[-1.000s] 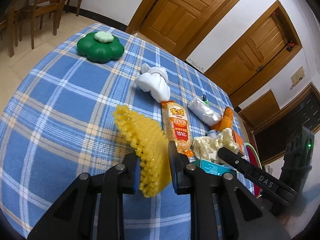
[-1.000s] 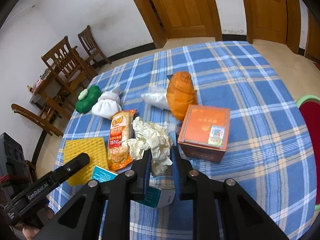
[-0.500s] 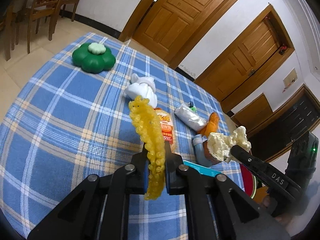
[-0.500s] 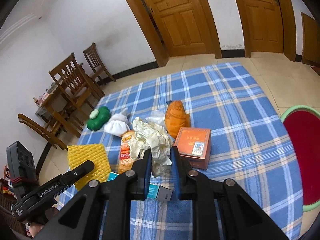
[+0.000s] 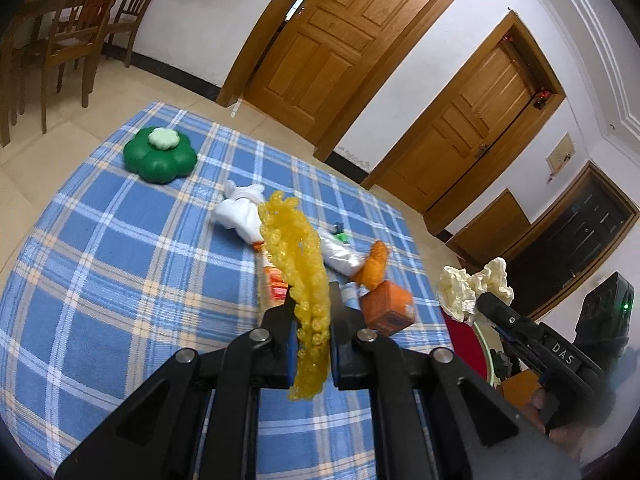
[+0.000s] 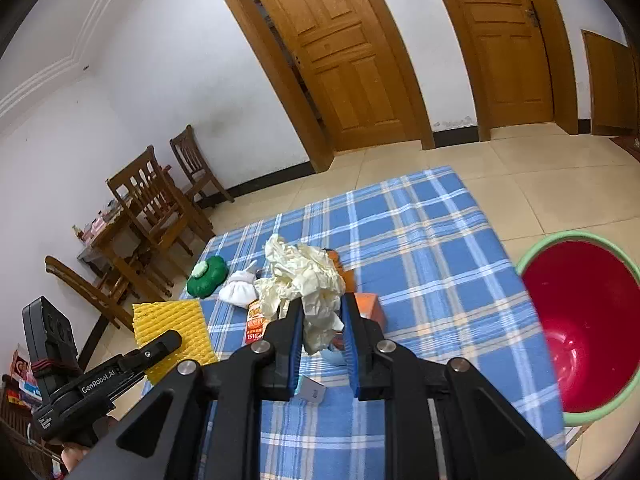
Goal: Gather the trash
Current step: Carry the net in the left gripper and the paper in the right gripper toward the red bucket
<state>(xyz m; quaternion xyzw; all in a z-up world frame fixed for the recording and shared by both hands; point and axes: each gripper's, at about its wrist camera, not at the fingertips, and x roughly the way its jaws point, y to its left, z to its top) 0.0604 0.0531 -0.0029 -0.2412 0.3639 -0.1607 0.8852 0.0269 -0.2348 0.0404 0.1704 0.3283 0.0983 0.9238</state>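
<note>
My left gripper (image 5: 311, 312) is shut on a yellow foam net (image 5: 298, 264) and holds it up above the blue plaid table (image 5: 120, 248). The net also shows in the right wrist view (image 6: 172, 330). My right gripper (image 6: 322, 320) is shut on a crumpled cream paper wad (image 6: 304, 280), lifted above the table; the wad also shows in the left wrist view (image 5: 472, 284). A red bin with a green rim (image 6: 580, 320) stands on the floor past the table's right edge. A snack packet (image 6: 256, 322), an orange box (image 5: 386, 308) and a white tied bag (image 5: 240, 216) lie on the table.
A green flower-shaped container (image 5: 160, 154) sits at the table's far left corner. An orange pouch (image 5: 374, 264) and a clear bag (image 5: 340, 254) lie mid-table. A small teal-and-white carton (image 6: 310, 390) lies near my right gripper. Wooden chairs (image 6: 156, 208) stand beyond the table.
Both grippers have risen well above the table with their loads. The net came off the cloth and now hangs edge-on. The red bin has come further into the right wrist view.
</note>
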